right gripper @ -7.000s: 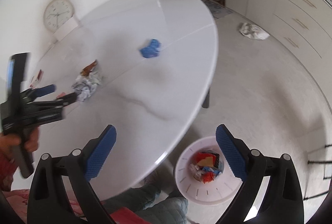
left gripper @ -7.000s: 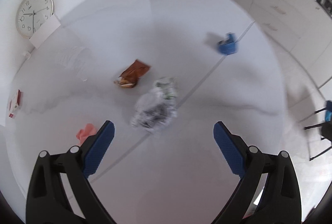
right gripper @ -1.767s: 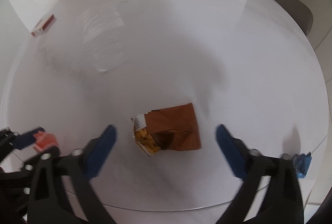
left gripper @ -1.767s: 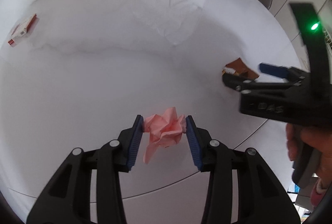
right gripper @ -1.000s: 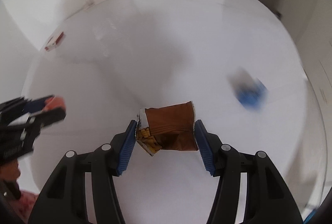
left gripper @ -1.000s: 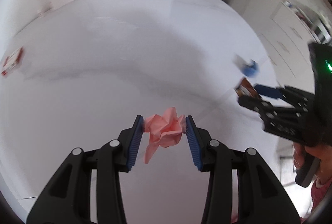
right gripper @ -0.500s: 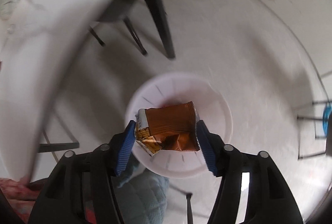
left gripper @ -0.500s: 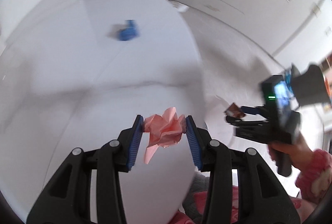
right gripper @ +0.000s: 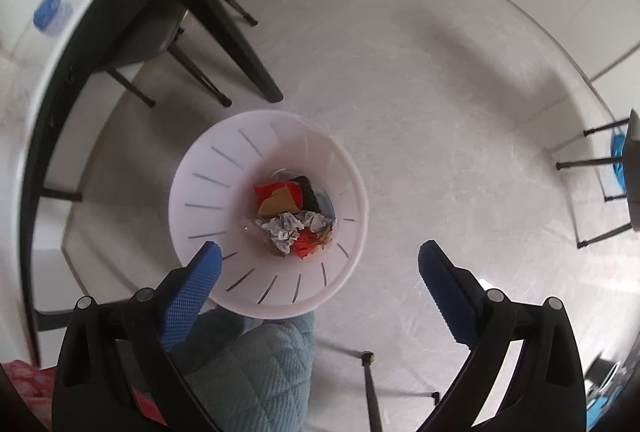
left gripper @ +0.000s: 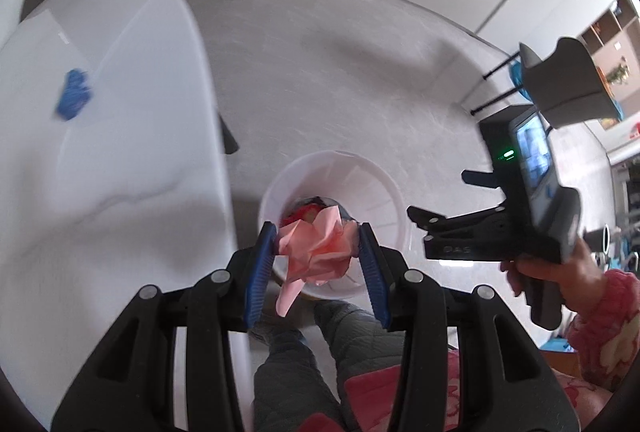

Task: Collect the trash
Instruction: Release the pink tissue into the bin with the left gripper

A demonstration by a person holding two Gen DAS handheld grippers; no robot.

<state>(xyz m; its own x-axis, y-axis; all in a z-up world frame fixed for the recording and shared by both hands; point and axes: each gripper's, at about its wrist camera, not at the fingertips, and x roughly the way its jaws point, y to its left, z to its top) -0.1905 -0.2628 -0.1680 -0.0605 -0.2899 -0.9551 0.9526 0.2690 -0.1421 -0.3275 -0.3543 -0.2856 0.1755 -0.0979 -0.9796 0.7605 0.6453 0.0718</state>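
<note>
Crumpled matt pink paper wad pinched between knurled blue rubbery pads on matt black plastic. Smooth white plastic slotted bin holding crinkled paper and glossy wrappers. Beside bin: glossy white tabletop, quilted teal cloth.

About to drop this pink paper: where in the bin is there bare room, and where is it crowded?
The white plastic bin's slotted inner walls are bare all round. The bottom is crowded with crumpled grey paper and red-yellow wrappers. The crumpled pink paper hangs over the opening.
</note>
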